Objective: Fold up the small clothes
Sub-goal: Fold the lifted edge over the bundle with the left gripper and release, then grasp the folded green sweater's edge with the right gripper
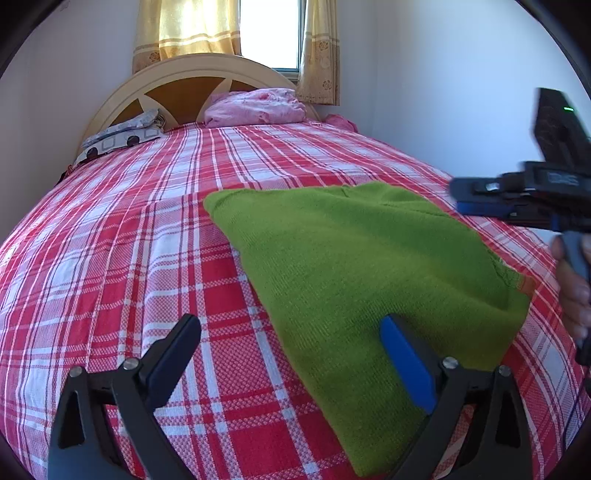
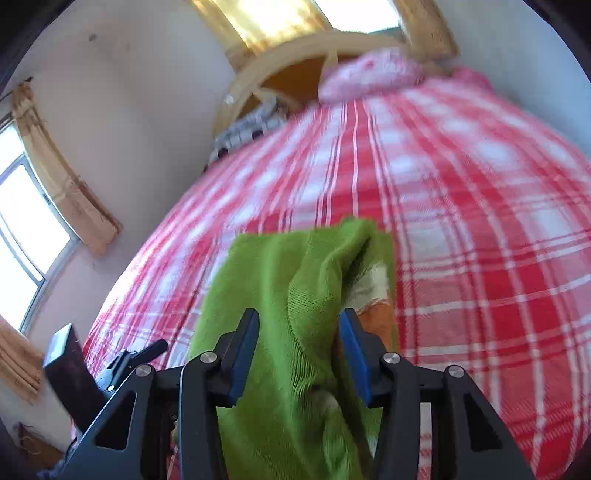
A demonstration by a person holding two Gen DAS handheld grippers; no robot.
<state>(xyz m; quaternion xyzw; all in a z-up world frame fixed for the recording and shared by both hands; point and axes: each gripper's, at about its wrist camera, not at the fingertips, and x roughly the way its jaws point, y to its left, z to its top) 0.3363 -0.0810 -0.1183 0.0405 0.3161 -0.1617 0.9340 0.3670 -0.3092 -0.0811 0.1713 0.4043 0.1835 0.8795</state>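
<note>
Big bed point(image 1: 110, 258) with a red and white plaid sheet takes up most of both views, rounded headboard point(image 1: 192, 74) at the far end under a window with yellow curtains point(image 1: 184, 33). A pink bundle of bedding point(image 1: 255, 107) and a grey patterned pillow point(image 1: 118, 138) sit up against the headboard.

The green knit garment point(image 1: 351, 266) lies spread on the sheet toward the near right part of the bed, with a bit of orange trim poking out at its right edge.

Left gripper point(image 1: 291, 336) is spread wide with nothing pinched; one finger hangs over bare plaid, the other over the green knit's near edge.

Right gripper point(image 2: 299, 332) has its fingers about half apart with a raised ridge of the green fabric running up between them. That view is pretty blurry, so I honestly can't tell if the pads are actually squeezing the cloth or just sitting either side of it. In the left view that gripper sits off the garment's right edge, a hand point(image 1: 572, 288) on its handle.
</note>
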